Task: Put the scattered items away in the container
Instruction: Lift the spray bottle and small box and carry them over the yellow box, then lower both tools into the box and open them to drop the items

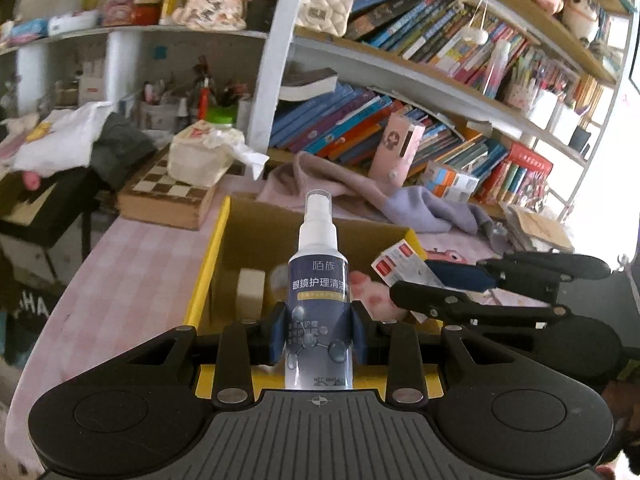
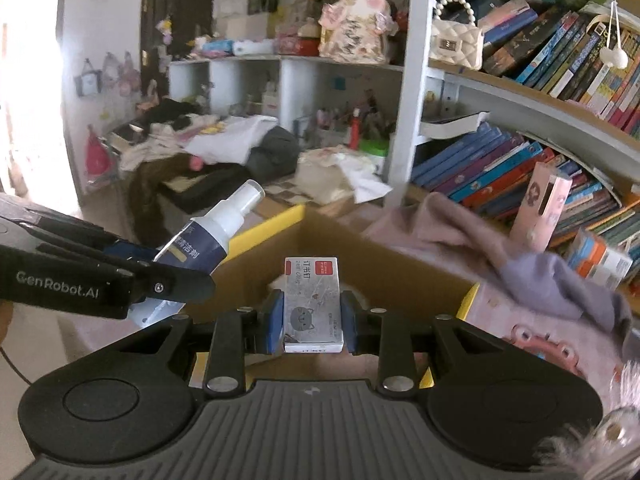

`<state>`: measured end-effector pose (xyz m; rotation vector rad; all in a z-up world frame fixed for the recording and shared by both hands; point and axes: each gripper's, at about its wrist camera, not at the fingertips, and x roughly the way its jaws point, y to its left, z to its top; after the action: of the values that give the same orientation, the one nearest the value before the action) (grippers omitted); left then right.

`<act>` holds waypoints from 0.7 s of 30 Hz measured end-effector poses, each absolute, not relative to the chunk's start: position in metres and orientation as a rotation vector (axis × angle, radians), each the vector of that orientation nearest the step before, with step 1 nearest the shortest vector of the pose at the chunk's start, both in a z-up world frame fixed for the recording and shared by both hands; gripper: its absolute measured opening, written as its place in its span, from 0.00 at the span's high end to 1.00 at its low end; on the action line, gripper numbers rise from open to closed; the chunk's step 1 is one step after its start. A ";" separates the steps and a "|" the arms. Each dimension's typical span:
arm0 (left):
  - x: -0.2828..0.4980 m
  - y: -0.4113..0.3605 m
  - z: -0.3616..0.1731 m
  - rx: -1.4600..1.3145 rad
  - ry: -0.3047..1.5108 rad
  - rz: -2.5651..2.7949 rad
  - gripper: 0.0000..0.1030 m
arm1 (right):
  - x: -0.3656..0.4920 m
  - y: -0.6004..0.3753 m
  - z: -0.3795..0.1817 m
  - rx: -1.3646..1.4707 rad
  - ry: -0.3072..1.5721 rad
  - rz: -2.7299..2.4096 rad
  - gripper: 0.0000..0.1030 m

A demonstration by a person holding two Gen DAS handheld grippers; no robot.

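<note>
With the left gripper (image 1: pixel 319 338) pinching the lens-cleaner spray bottle (image 1: pixel 319 304) at frame centre and the right gripper (image 2: pixel 309 322) pinching the staple box (image 2: pixel 313 304), carry both well inside the yellow-edged cardboard box (image 1: pixel 208 268) before releasing, bottle kept upright.

The cardboard box (image 1: pixel 240 248) stands open at the top, its far half bare, while a pale block (image 1: pixel 251 290) and a tape roll (image 1: pixel 279 276) sit at its near left. Behind it a crumpled cloth (image 1: pixel 420 204) lies against the far wall. To its left, the pink checked tabletop (image 1: pixel 132 264) lies bare up to the chessboard (image 1: pixel 168 196).
</note>
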<state>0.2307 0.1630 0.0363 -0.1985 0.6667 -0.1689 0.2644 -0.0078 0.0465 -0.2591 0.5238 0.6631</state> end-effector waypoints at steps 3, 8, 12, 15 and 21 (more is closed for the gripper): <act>0.263 0.161 0.022 -0.192 0.712 -0.169 0.70 | 0.296 0.001 0.035 -0.283 0.561 0.651 0.73; 0.296 0.154 0.000 -0.121 0.791 -0.172 0.70 | 0.340 0.022 0.006 -0.400 0.616 0.663 0.73; 0.313 0.157 -0.014 -0.127 0.856 -0.170 0.70 | 0.369 0.036 -0.016 -0.496 0.676 0.688 0.73; 0.322 0.158 -0.022 -0.126 0.890 -0.156 0.70 | 0.379 0.042 -0.024 -0.546 0.707 0.707 0.73; 0.331 0.156 -0.034 -0.120 0.941 -0.139 0.70 | 0.387 0.044 -0.030 -0.570 0.747 0.713 0.73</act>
<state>0.3314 0.1558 -0.0335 -0.1197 0.9412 -0.1391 0.3866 0.0441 -0.0302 -0.5704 0.7470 0.7132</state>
